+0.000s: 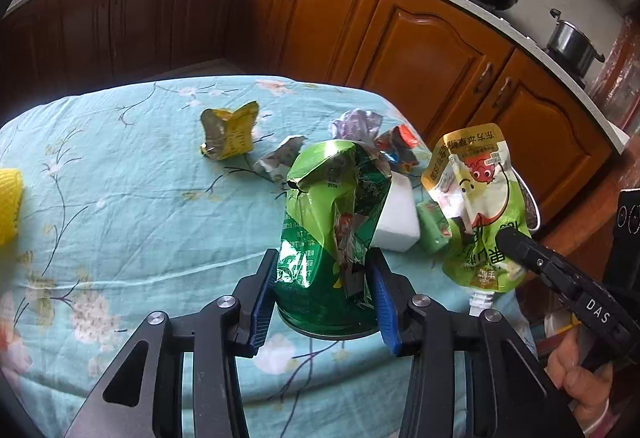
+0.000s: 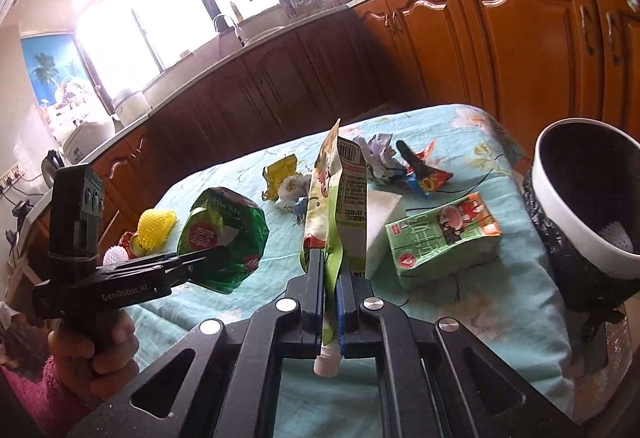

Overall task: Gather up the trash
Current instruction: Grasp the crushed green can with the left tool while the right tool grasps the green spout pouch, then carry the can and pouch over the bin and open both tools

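Observation:
My left gripper (image 1: 326,278) is shut on a crumpled green foil bag (image 1: 332,222) and holds it upright over the teal flowered tablecloth (image 1: 120,205); the bag also shows in the right wrist view (image 2: 224,234). My right gripper (image 2: 330,278) is shut on a light green spouted drink pouch (image 2: 340,197), spout end towards the camera; the pouch shows in the left wrist view (image 1: 476,205) to the right of the bag. More trash lies on the table: a yellow wrapper (image 1: 230,133), a silver wrapper (image 1: 280,157), crumpled foil (image 2: 380,153), a red and blue wrapper (image 2: 428,177), a green milk carton (image 2: 444,238).
A white foam block (image 2: 380,213) lies between the pouch and the carton. A white-rimmed bin lined in black (image 2: 580,197) stands at the table's right edge. Yellow foam netting (image 2: 156,226) lies at the left. Wooden kitchen cabinets (image 1: 420,49) run behind the table.

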`<state>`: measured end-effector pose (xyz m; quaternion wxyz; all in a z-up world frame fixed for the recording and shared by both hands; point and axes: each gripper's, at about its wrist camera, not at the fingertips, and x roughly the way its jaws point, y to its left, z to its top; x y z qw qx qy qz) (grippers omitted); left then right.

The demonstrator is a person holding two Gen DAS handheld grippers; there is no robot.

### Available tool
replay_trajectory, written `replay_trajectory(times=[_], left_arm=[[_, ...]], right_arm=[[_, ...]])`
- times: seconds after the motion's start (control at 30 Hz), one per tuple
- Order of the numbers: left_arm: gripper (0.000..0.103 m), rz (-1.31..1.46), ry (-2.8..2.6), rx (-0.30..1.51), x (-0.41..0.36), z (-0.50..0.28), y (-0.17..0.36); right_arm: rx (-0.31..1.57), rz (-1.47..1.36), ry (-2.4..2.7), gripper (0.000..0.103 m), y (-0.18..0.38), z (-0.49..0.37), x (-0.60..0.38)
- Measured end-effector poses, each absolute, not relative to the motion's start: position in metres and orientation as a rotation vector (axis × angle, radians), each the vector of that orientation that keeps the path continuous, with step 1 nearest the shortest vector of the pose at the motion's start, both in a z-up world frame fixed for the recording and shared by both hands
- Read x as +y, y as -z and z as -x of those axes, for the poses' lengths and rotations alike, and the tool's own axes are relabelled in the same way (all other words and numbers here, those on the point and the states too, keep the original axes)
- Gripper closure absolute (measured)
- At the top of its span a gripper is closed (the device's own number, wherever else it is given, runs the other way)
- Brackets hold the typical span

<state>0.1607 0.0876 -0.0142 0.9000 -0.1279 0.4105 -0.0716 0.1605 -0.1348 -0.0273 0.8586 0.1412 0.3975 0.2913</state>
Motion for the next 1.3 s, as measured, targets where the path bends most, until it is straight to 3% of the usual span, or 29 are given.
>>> replay_trajectory(times=[0.43,1.3], left_arm=[[0.061,0.176,0.301,0.833,0.023,-0.171,-0.001],[0.061,0.017,0.415,0.835,-0.103,-0.275,0.004]], right_arm=[[0.768,-0.363,-0.430,0.099,0.013,-0.151,-0.220],[0.783,-0.374,-0.200,0.099,0.024,-0.199,-0.316]])
